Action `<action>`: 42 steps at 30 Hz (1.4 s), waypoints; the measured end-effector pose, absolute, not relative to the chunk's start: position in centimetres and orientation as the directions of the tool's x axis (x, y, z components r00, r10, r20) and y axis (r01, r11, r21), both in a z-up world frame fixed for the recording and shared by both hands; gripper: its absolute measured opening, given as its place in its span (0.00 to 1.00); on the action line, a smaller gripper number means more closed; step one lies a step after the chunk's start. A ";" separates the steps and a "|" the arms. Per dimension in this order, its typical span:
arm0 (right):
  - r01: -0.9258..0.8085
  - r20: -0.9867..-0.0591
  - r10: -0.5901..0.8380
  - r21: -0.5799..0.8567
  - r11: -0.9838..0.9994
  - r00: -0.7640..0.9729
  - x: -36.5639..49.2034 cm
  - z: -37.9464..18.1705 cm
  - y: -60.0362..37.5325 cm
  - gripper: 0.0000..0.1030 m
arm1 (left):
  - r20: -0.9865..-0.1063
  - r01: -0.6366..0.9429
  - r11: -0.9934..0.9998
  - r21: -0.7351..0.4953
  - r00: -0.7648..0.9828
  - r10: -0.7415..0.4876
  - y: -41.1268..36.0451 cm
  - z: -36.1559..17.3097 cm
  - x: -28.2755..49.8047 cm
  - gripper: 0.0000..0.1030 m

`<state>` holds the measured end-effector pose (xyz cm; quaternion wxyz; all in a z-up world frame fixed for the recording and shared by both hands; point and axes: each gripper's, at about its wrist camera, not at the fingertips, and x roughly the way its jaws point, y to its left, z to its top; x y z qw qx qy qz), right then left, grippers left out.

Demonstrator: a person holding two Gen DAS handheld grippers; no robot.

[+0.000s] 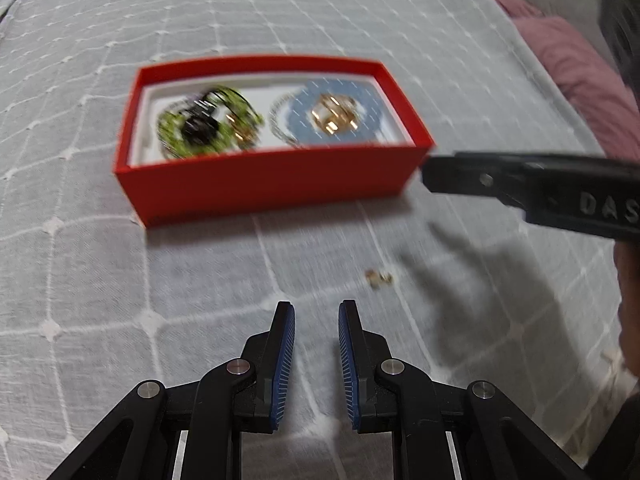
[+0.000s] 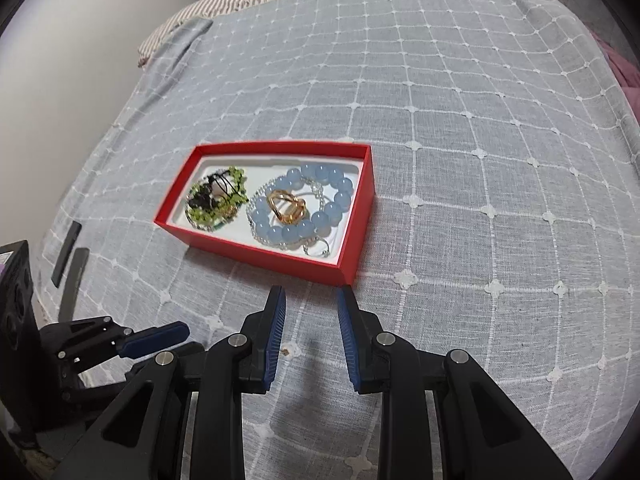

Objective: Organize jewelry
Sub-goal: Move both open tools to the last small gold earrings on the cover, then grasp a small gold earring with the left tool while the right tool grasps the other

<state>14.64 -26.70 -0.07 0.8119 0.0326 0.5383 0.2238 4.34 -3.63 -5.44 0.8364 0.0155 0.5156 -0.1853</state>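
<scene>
A red box (image 2: 256, 252) (image 1: 264, 188) lies on the grey checked bedspread. It holds a green bead bracelet (image 2: 216, 200) (image 1: 200, 124), a blue bead bracelet (image 2: 316, 216) (image 1: 360, 108), a gold piece (image 2: 286, 206) (image 1: 334, 118) and a silver chain (image 2: 316, 246). A small gold earring (image 1: 378, 278) (image 2: 286, 351) lies on the bedspread in front of the box. My left gripper (image 1: 316, 312) is open and empty, just short of the earring. My right gripper (image 2: 310, 296) is open and empty, above the earring, near the box's front corner.
The right gripper's black arm (image 1: 540, 190) crosses the right of the left wrist view. The left gripper (image 2: 132, 342) shows low left in the right wrist view. Two dark flat strips (image 2: 66, 254) lie near the bed's left edge. A pink cloth (image 1: 580, 80) lies at far right.
</scene>
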 end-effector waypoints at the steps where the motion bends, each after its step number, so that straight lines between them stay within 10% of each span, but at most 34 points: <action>1: -0.332 -0.866 0.388 0.282 0.900 0.315 14.6 -0.3 -26.5 0.28 | -0.873 0.334 0.929 -0.160 0.391 -0.291 -3.9 -5.7 4.1 0.17; 42: -0.484 -0.894 0.403 0.269 0.833 0.197 13.2 -3.0 -22.9 0.28 | -0.876 0.205 0.960 -0.191 0.406 -0.261 -1.2 -5.1 5.9 0.07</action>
